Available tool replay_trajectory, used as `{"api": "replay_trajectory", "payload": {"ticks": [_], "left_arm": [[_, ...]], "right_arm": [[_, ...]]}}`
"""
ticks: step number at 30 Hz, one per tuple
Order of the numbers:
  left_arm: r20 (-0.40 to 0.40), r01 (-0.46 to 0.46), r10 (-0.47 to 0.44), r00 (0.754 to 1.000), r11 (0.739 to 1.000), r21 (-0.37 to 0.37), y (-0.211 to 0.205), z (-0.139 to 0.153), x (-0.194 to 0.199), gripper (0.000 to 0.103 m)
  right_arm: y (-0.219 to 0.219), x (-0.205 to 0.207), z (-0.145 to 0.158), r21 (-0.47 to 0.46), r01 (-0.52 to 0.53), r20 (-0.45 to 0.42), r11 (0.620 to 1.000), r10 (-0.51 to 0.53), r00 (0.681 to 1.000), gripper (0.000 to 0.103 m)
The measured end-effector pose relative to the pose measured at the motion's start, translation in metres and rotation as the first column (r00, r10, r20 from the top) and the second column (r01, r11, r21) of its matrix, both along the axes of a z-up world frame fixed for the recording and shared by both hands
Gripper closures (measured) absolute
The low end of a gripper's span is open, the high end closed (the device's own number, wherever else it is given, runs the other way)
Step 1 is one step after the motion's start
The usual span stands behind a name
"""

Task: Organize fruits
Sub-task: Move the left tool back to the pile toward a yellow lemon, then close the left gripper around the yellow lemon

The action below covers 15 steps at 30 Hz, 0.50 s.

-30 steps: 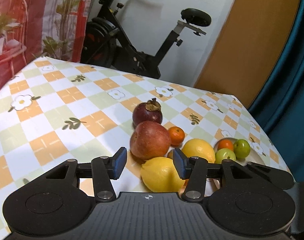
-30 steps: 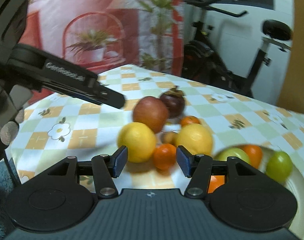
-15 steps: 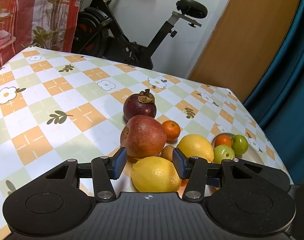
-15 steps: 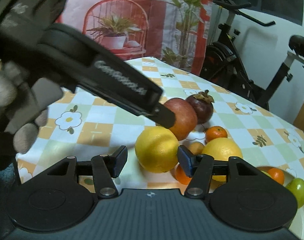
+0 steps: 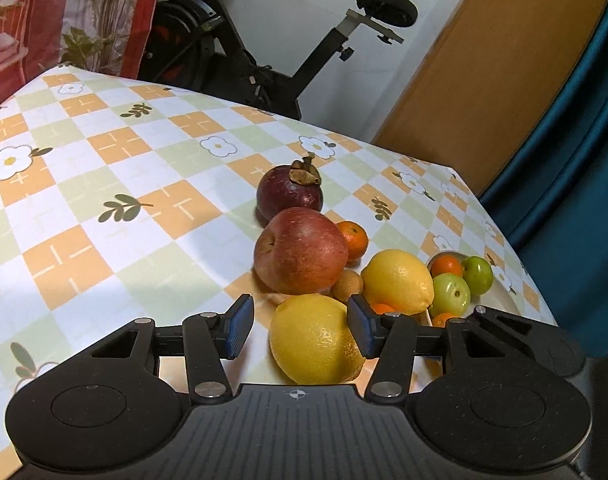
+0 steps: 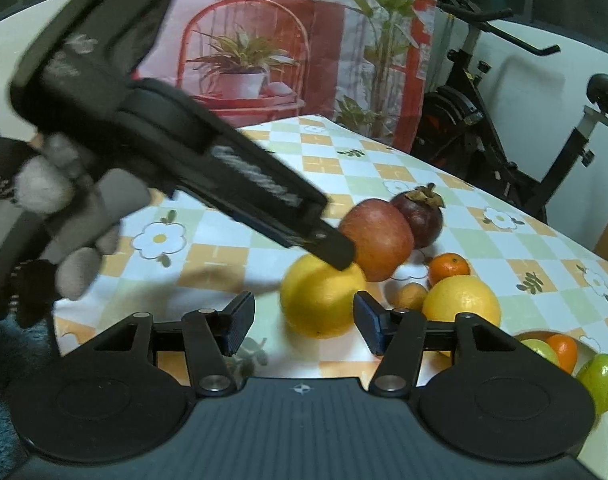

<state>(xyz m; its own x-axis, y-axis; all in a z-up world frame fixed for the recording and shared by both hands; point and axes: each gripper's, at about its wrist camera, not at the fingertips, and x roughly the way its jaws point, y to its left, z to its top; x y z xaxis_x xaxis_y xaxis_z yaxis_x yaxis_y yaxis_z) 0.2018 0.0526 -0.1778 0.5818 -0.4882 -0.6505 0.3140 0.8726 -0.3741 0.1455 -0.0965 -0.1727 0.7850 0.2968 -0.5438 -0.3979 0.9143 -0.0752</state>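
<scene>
Left tool (image 5: 298, 330) opening around lemon (image 5: 314, 340), right tool (image 6: 302, 322) empty

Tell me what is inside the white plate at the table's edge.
The white plate holds two green round fruits and a small orange one; another orange piece peeks out below. The black gripper body and the yellow lemon hide the plate's near part.

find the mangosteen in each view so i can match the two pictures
Left wrist view: the mangosteen sits centre frame, just beyond the red apple on the table.
Right wrist view: the mangosteen lies right of centre, behind and to the right of the red apple.
Shared landmark: the exercise bike behind the table in both views.
</scene>
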Motion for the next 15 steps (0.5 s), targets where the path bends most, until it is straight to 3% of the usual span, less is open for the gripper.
{"api": "replay_trajectory", "payload": {"ticks": [8, 15], "left_arm": [[-0.016, -0.032, 0.031, 0.999, 0.999, -0.038, 0.016, -0.003, 0.0, 0.048], [-0.037, -0.043, 0.04, 0.998, 0.997, -0.061, 0.019, -0.004, 0.0, 0.047]], "right_arm": [[-0.008, 0.019, -0.004, 0.089, 0.04, -0.075, 0.995, -0.033, 0.997, 0.045], [-0.001, 0.031, -0.008, 0.099, 0.049, -0.106, 0.994, -0.038, 0.994, 0.043]]}}
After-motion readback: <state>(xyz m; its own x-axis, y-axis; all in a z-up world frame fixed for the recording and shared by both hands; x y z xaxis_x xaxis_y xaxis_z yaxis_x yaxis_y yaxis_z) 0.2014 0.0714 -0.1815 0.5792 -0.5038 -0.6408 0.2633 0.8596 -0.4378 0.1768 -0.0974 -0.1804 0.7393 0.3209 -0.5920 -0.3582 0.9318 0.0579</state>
